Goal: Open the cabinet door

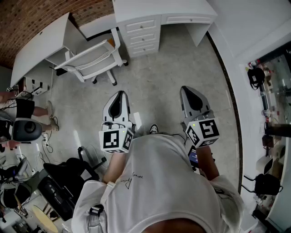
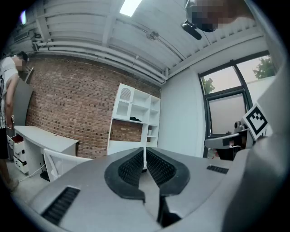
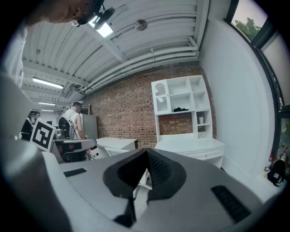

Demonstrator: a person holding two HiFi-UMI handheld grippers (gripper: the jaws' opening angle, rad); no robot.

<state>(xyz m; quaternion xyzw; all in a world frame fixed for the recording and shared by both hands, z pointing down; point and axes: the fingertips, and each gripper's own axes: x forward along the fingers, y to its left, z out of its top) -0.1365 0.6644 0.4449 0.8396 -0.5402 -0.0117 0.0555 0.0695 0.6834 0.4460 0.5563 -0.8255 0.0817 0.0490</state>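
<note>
The white cabinet [image 3: 183, 108] stands by the brick wall [image 3: 122, 118], well ahead of you. Your left gripper [image 2: 145, 156] and right gripper [image 3: 147, 156] are closed tight, holding nothing.

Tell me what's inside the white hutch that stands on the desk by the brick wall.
In the white hutch, a dark item lies on a middle shelf, and a small pale container stands in a lower right cubby. The arched cabinet door is shut and covers whatever is behind it.

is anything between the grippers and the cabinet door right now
Nothing visible does. Bare floor runs from the left gripper and right gripper to the white desk below the cabinet door. The white chair stands just left of that path, nearest the left gripper's side.
</note>
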